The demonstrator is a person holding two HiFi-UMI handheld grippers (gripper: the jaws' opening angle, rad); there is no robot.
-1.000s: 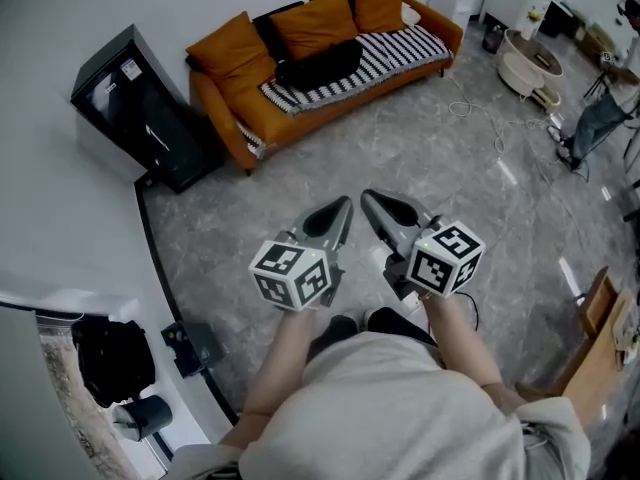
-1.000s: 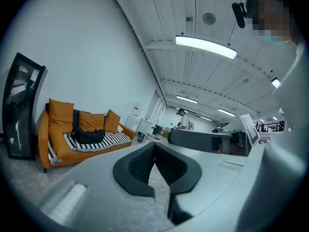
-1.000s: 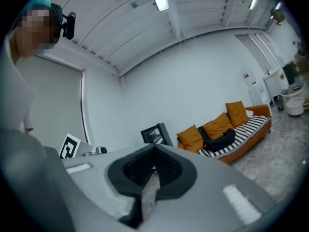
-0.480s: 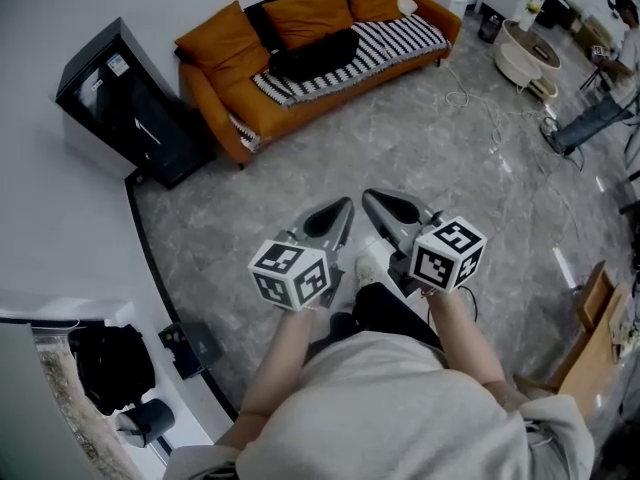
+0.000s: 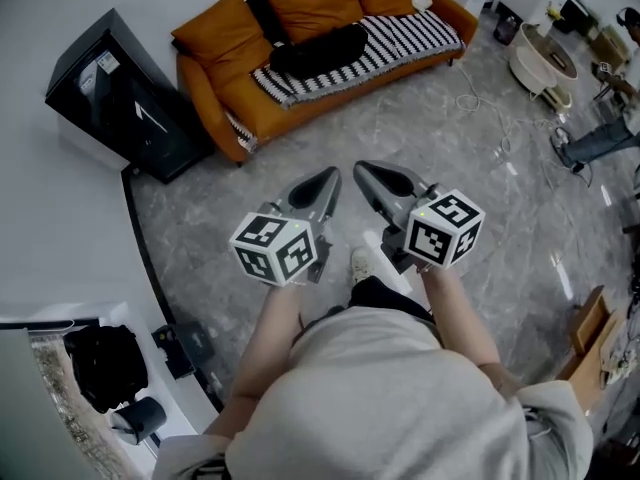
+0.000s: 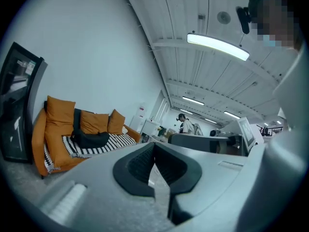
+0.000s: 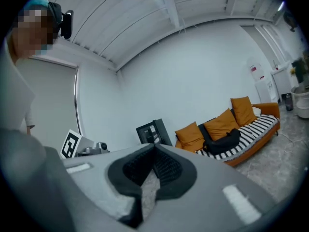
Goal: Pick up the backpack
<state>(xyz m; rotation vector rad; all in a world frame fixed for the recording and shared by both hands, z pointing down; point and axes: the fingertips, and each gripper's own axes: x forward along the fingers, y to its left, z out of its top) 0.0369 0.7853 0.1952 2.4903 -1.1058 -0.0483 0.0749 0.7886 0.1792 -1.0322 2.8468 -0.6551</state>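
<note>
A black backpack lies on the striped seat of an orange sofa at the far side of the room. It also shows as a dark lump on that sofa in the left gripper view and the right gripper view. My left gripper and right gripper are held side by side in front of the person's body, both shut and empty, pointing toward the sofa. A stretch of grey marble floor lies between them and the sofa.
A black cabinet stands left of the sofa against the white wall. Cables trail on the floor at right, near a round beige basket and a chair. A cardboard box sits at the right edge. A person stands far off in the left gripper view.
The person has stepped forward: the sofa and cabinet sit closer and lower in the head view. Both grippers stayed shut, side by side, and advanced with the body.
</note>
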